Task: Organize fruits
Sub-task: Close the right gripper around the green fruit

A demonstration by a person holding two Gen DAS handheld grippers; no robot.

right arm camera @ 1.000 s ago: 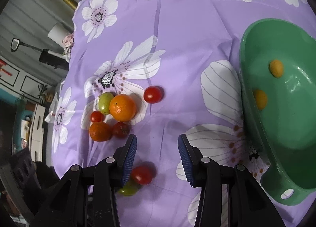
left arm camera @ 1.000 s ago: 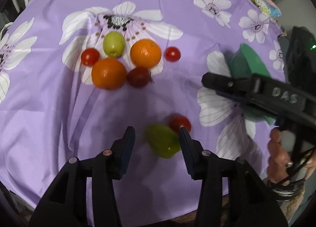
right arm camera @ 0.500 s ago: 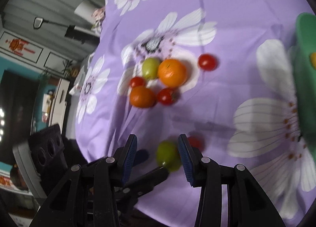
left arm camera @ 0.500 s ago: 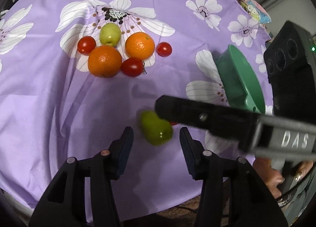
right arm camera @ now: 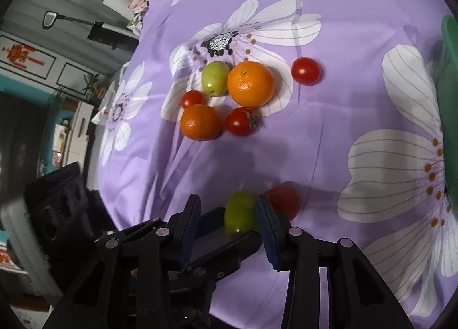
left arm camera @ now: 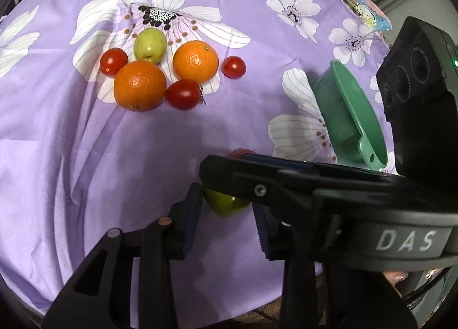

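Observation:
A green fruit (left arm camera: 226,204) lies on the purple flowered cloth (left arm camera: 71,157) between the closing jaws of my left gripper (left arm camera: 227,214), whose pads touch both its sides. My right gripper (right arm camera: 229,214) reaches across from the right, jaws closing. The same green fruit (right arm camera: 240,211) sits between them against the right pad, with a gap on the left. A red tomato (right arm camera: 284,203) lies just outside that pad. In the left wrist view the tomato (left arm camera: 242,153) peeks out behind the right gripper's finger (left arm camera: 257,183).
Further back lie two oranges (left arm camera: 139,85) (left arm camera: 195,61), another green fruit (left arm camera: 150,45) and three tomatoes (left arm camera: 113,61) (left arm camera: 183,94) (left arm camera: 234,67). A green bowl (left arm camera: 352,105) stands at the right. The cloth's front edge (left arm camera: 200,309) is close below the grippers.
My left jaws have narrowed onto the green fruit. My right gripper has swung away from the bowl, come down over the same fruit and crossed in front of the left camera.

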